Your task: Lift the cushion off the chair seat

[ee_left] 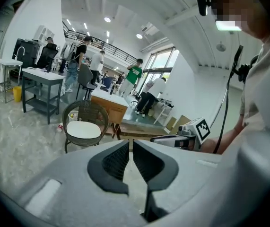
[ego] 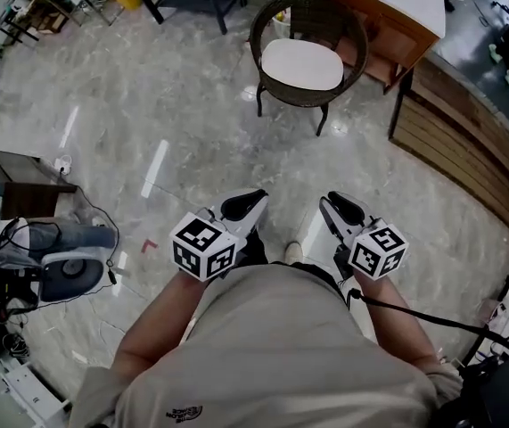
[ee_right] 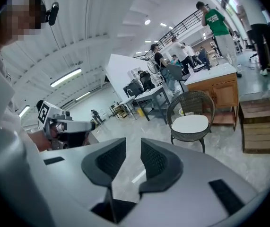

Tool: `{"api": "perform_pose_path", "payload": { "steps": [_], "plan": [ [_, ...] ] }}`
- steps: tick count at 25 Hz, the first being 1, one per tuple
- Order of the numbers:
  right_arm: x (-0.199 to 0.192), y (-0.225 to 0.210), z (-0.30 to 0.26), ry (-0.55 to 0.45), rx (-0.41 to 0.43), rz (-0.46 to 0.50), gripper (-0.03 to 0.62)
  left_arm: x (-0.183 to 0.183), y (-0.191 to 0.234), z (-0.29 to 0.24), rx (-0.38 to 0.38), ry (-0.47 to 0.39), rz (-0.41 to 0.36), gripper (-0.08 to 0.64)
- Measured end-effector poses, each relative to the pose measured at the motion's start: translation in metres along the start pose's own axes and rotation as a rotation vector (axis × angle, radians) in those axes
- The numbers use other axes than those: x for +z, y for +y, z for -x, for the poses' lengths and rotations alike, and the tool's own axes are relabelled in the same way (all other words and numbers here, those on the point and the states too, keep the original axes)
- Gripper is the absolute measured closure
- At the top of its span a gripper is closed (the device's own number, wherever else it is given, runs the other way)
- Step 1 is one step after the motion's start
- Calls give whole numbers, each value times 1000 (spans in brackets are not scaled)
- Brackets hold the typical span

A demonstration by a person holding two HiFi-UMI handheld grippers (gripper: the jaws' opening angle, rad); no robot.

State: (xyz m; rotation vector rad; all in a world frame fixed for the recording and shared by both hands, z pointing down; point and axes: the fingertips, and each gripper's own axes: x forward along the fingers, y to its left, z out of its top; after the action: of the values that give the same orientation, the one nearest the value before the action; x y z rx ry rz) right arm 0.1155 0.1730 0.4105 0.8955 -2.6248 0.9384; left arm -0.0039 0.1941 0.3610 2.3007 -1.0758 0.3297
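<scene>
A white round cushion (ego: 302, 64) lies on the seat of a dark wicker chair (ego: 354, 52), far ahead on the marble floor. The cushion (ee_left: 82, 129) and the chair (ee_left: 85, 113) sit left of centre in the left gripper view. In the right gripper view the cushion (ee_right: 189, 124) and the chair (ee_right: 191, 100) are right of centre. My left gripper (ego: 245, 205) and right gripper (ego: 343, 208) are held side by side near the person's body, well short of the chair. The left gripper (ee_left: 131, 143) has its jaws only narrowly apart. The right gripper (ee_right: 133, 143) shows a wider gap. Neither has anything between its jaws.
A wooden desk (ego: 388, 7) stands right behind the chair, and a slatted wooden platform (ego: 468, 141) runs along the right. Cables and equipment (ego: 49, 266) crowd the floor at the left. Grey metal tables (ee_left: 42, 79) and several people (ee_left: 135, 74) are farther back.
</scene>
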Motion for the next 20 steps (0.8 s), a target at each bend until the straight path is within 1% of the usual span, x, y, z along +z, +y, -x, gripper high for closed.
{"api": "perform_pose_path", "payload": {
  "steps": [3,6,10,13,17,20],
  "plan": [
    [29,-7,-35,-14,-32,2,503,26,33,-10,-38,6,-17,551],
    [55,-11,-71,-32,-65,-3,502,50,66,-15,-92,19,-48,552],
    [71,-17,-119,-56,-112,-27,502,66,109,-11,-155,43,-80,552],
    [81,-33,-151,-64,-141,-47,503,74,140,-17,-172,69,-76,553],
    [80,-61,-183,-69,-142,-153,502,81,165,-26,-171,86,-66,554],
    [76,-96,-210,-77,-159,-243,502,89,181,-38,-169,93,-62,554]
  ]
}}
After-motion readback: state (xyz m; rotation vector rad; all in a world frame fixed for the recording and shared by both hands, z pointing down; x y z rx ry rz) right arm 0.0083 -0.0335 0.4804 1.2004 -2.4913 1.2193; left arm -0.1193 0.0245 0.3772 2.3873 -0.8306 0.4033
